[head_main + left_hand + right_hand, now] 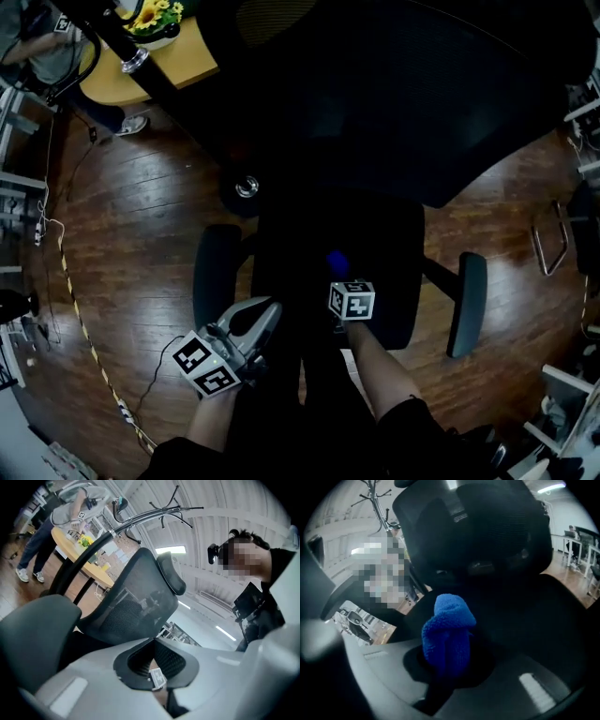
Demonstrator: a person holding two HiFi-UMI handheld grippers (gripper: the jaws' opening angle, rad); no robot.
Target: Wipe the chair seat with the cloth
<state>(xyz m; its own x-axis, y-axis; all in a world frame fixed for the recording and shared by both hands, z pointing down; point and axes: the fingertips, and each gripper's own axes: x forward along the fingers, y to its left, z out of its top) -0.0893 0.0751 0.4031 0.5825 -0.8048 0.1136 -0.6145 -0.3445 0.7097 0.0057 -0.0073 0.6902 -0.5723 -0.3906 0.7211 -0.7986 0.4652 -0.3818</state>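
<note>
Nearest the person, the left gripper [265,314] hangs at the seat's left front corner, its jaws together on nothing. Just ahead, the right gripper [339,279] pinches a fluffy blue cloth [447,630], bunched up, over the black chair seat [386,272].

Office room, dark wood floor

Glossy plank floor [131,244] all round. A round yellow-topped table [187,58] with sunflowers [155,16] stands at 11 o'clock and a striped cable [80,323] trails at 8 o'clock. A white ribbed wall [225,498] rises behind a coat stand [174,506].
</note>
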